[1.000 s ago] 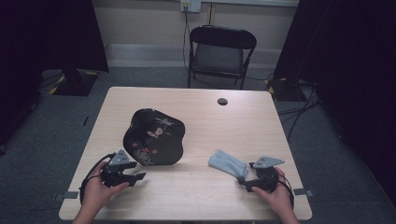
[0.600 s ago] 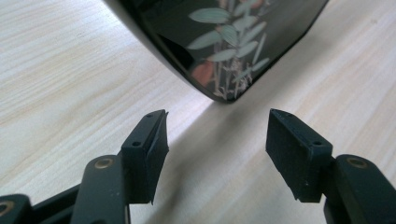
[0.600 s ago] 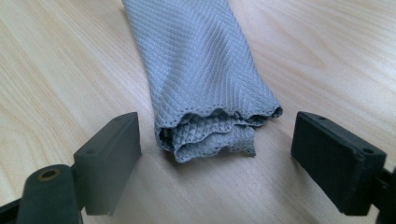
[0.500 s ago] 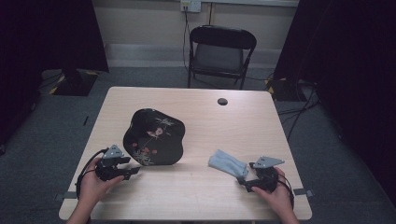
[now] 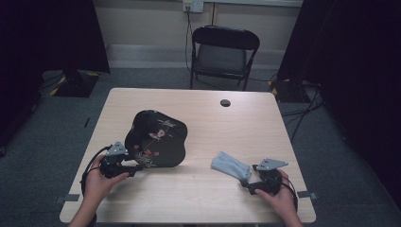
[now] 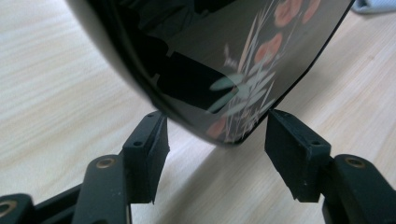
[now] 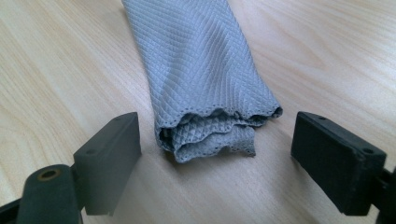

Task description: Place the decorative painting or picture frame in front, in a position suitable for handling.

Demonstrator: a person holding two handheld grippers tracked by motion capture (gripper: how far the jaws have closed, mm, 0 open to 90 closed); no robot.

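A black lacquered dish (image 5: 156, 137) painted with flowers stands tilted on the table's left half, its painted face toward me. My left gripper (image 5: 135, 166) is at the dish's near-left edge. In the left gripper view a lobe of the dish (image 6: 224, 60) sits between the jaws of that gripper (image 6: 217, 122), both pads touching its rim. The jaws have just closed a little further on it. A folded grey cloth (image 5: 230, 165) lies at the right. My right gripper (image 5: 247, 183) stands open just behind it. The cloth's end (image 7: 205, 70) lies between the spread jaws (image 7: 217, 128), untouched.
The wooden table (image 5: 198, 198) has a small dark round hole (image 5: 225, 102) near its far edge. A black folding chair (image 5: 222, 54) stands beyond the table. Cables trail from both grippers over the near edge.
My left gripper has shifted a little to the left along the dish's near edge. The dish, the cloth and the right gripper have stayed where they were.
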